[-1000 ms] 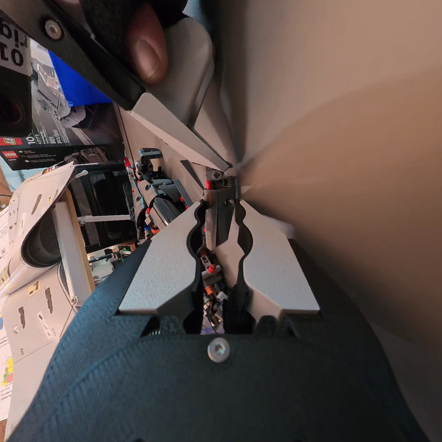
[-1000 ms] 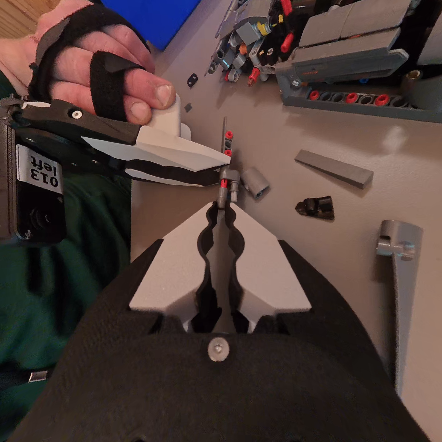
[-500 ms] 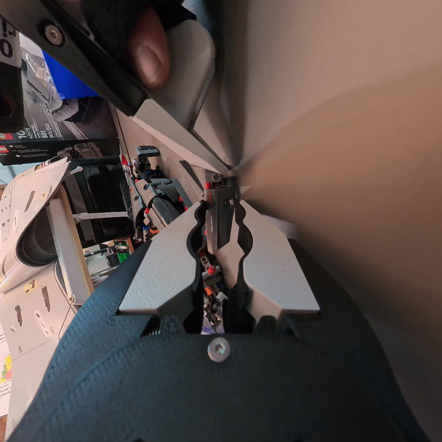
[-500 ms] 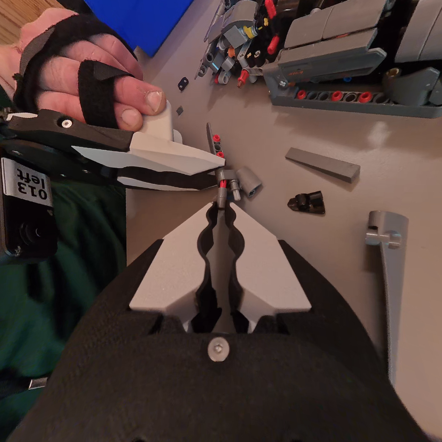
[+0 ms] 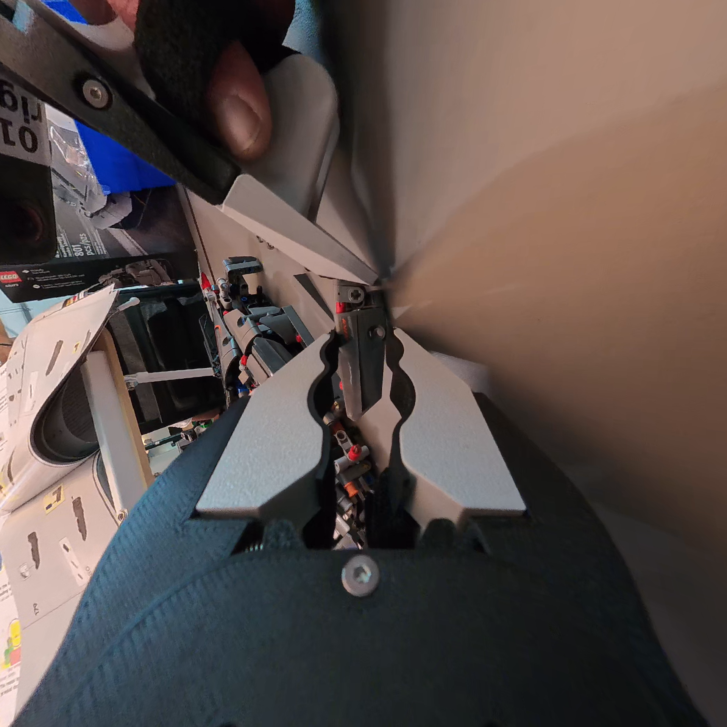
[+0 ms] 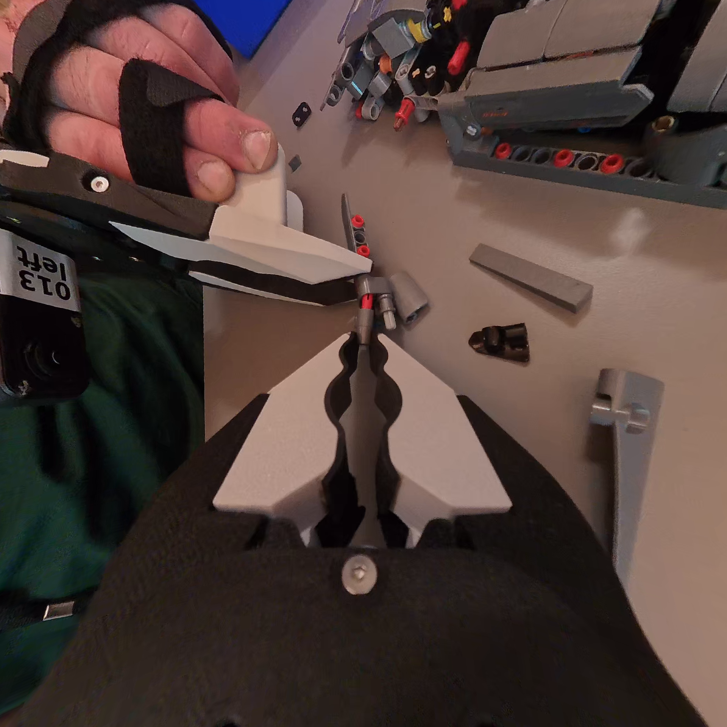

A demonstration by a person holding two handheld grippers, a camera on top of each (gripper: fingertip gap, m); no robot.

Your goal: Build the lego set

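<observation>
My left gripper (image 5: 362, 334) is shut on a thin dark grey panel (image 5: 364, 362) that carries red pins. In the right wrist view it comes in from the left (image 6: 360, 283), and the panel (image 6: 351, 228) shows edge-on above the grey table (image 6: 275, 338). My right gripper (image 6: 364, 337) is shut on a small grey connector with a red pin (image 6: 365, 310). The connector meets the panel's lower end at the left gripper's tip. In the left wrist view the right gripper (image 5: 373, 277) reaches in from the upper left, tip to tip with the left.
The partly built grey model (image 6: 570, 90) lies at the back right. Loose parts lie to the right: a curved grey piece (image 6: 409, 299), a grey wedge (image 6: 531, 283), a black piece (image 6: 499, 342) and a long grey panel (image 6: 629, 452). The set's box (image 5: 118, 244) and booklet (image 5: 47, 373) are at the left. My left and right fingertips are right by each other.
Both grippers keep their hold and stay tip to tip. The panel in the left gripper has turned a little and shows more of its face. The views have shifted slightly.
</observation>
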